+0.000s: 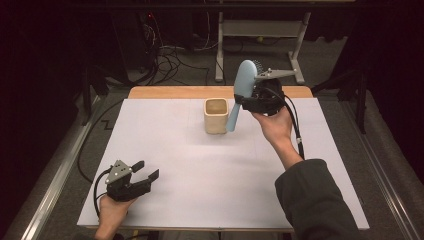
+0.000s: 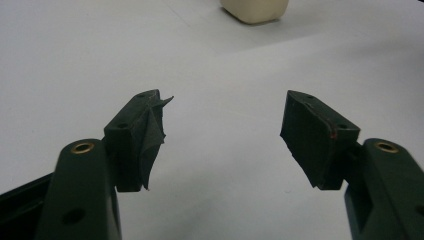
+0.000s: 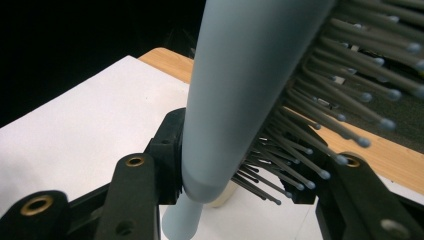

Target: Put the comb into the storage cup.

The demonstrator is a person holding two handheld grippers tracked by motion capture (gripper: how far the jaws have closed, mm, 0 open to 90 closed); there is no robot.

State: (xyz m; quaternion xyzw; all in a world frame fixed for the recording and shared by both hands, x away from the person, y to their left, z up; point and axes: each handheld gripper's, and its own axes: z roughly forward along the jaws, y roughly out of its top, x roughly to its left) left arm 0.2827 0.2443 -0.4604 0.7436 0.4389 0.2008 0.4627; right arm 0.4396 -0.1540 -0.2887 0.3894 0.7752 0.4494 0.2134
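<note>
A pale blue hairbrush (image 1: pixel 243 86) hangs above the table's far middle, handle pointing down beside a cream square cup (image 1: pixel 216 115). My right gripper (image 1: pixel 254 97) is shut on the brush head. In the right gripper view the blue brush back (image 3: pixel 240 90) runs between the jaws and the grey bristles (image 3: pixel 320 125) press against the right jaw. The handle tip is just right of the cup's rim, outside it. My left gripper (image 1: pixel 146 169) rests low at the table's near left, open, with nothing between its fingers (image 2: pixel 142 137). The cup's base (image 2: pixel 255 10) shows far ahead of it.
A white sheet (image 1: pixel 200 175) covers the table, with a wooden edge (image 1: pixel 170 92) at the far side. Cables and a grey desk frame (image 1: pixel 260 30) lie on the floor beyond. Metal rails run along both sides of the table.
</note>
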